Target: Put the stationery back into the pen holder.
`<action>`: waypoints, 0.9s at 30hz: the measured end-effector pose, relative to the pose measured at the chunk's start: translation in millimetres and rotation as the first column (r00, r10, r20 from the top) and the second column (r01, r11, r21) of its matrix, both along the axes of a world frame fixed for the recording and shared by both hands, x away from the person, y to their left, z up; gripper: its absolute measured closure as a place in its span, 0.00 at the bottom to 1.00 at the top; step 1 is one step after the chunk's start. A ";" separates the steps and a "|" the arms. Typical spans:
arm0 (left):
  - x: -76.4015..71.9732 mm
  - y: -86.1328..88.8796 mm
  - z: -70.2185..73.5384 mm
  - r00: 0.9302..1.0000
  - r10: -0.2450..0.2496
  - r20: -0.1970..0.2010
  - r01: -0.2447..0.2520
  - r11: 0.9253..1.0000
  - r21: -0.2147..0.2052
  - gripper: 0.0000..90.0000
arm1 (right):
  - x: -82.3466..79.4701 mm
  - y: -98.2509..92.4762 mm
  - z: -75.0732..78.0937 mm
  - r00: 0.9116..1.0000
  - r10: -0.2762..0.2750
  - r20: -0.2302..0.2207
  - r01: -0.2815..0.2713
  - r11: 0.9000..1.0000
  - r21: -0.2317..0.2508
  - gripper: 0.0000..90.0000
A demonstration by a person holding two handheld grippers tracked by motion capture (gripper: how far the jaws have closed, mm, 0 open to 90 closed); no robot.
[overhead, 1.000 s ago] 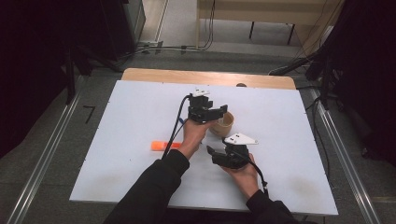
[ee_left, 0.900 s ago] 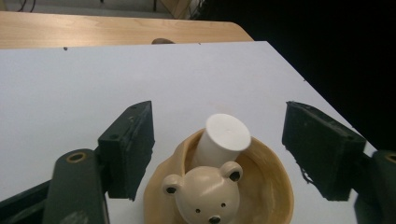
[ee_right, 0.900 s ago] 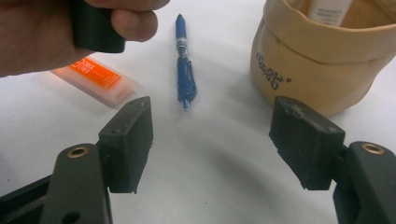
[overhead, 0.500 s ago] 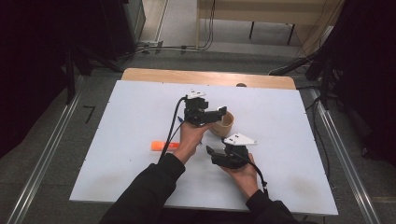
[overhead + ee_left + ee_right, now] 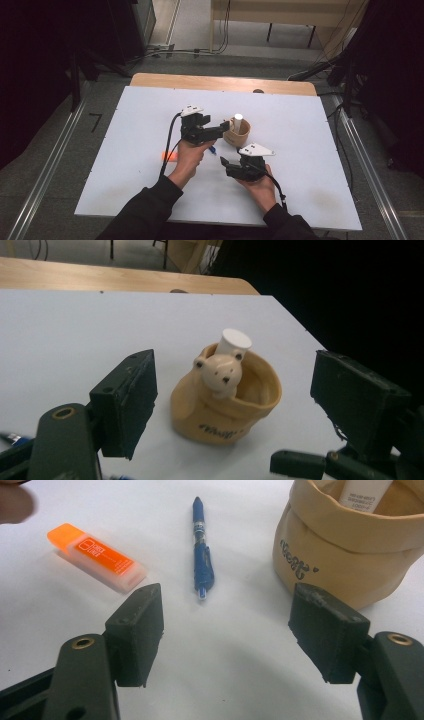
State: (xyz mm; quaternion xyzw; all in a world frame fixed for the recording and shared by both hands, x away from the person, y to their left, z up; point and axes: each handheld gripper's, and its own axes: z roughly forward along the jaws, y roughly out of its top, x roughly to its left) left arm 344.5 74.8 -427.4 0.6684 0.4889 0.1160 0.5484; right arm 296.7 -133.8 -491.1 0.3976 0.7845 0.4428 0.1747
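A: Where is your left gripper [image 5: 224, 129] now?

B: It is just beside the tan holder [image 5: 237, 132], near the middle of the white table [image 5: 300, 130]. Your jaws have just been opening. They stand wide, and nothing is between them. In the left gripper view the holder [image 5: 227, 402] sits a little way past the jaws, not touching them.

A: Which way does the holder stand?

B: It stands upright with its open mouth facing up. A white tube [image 5: 234, 343] stands inside it, its long side going up and down and leaning a bit. A small bear face [image 5: 218, 373] looks out over the rim.

A: And your right gripper [image 5: 224, 163]?

B: It is open wide too and holds nothing. In the right gripper view a blue pen [image 5: 202, 550] lies flat on the table, its long side running away from you. An orange marker [image 5: 95, 556] lies slanted to its left. The holder [image 5: 345, 555] is at the right, near the pen but apart.

A: Is there room to move?

B: Yes. The table is bare on both sides of the things, and all of them lie well away from its edges.
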 end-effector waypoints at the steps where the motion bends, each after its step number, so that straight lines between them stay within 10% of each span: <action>1: -4.1 6.6 -0.8 1.000 0.008 0.000 -0.008 1.000 -0.006 0.21 | 0.0 0.1 0.0 1.000 0.000 0.000 0.000 1.000 0.000 0.31; 27: -52.8 82.0 -26.9 0.991 0.132 -0.005 -0.131 0.989 0.064 0.14 | -0.8 10.3 -3.3 0.999 0.027 0.033 -0.026 0.999 -0.026 0.32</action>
